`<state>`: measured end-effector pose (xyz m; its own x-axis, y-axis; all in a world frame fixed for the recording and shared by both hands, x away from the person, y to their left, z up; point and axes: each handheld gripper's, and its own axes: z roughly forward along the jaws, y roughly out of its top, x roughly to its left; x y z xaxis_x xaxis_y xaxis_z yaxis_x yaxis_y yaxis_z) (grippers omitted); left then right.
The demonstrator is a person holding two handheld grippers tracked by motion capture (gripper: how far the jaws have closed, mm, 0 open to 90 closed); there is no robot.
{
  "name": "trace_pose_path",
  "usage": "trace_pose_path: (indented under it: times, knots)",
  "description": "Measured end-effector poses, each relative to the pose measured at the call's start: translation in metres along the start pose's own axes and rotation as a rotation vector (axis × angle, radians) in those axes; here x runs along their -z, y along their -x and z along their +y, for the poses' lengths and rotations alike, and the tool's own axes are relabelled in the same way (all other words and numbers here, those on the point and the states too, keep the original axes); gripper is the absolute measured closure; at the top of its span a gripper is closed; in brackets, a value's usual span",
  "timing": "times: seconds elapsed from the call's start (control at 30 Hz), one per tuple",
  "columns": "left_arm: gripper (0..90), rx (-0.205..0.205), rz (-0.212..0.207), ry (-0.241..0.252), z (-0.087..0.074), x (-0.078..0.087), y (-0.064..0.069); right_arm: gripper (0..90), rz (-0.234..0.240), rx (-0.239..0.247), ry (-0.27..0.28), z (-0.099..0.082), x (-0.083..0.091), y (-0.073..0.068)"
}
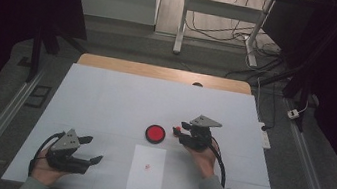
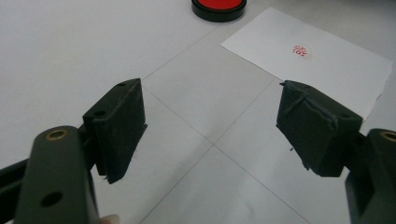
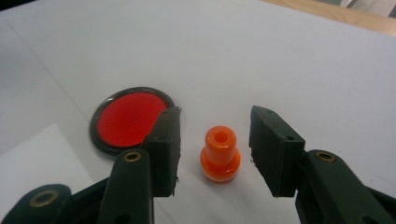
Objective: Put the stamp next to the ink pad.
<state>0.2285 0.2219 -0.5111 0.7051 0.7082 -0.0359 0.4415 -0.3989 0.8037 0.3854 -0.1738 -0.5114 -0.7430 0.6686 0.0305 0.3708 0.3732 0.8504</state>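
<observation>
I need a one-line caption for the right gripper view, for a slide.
Right gripper open around an upright orange stamp, beside the red ink pad.

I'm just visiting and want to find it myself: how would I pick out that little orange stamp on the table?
Start at the white table and find the round red ink pad near its middle. Just right of it, the orange stamp stands upright between the right gripper's open jaws, untouched. It is a small knobbed peg with a hole on top, unlike the flat pad.
</observation>
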Motion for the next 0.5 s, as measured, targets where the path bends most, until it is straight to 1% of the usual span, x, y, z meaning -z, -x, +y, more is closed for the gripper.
trace_pose_path:
  times: [0.13, 0.23, 0.37, 0.5]
  knots:
    - [23.4, 0.007, 0.005, 0.0, 0.0, -0.001, -0.001, 50.6, 0.024, 0.013, 0.005, 0.0, 0.017, -0.003]
    - [23.3, 0.015, 0.007, -0.002, 0.0, -0.003, -0.002, 49.6, 0.037, 0.021, 0.013, -0.005, 0.031, -0.005]
    - [23.1, 0.022, 0.01, -0.005, 0.001, -0.005, -0.002, 48.5, 0.045, 0.032, 0.015, -0.012, 0.05, -0.007]
    - [23.1, 0.027, 0.014, -0.006, 0.002, -0.007, -0.003, 47.8, 0.041, 0.036, 0.021, -0.022, 0.068, -0.007]
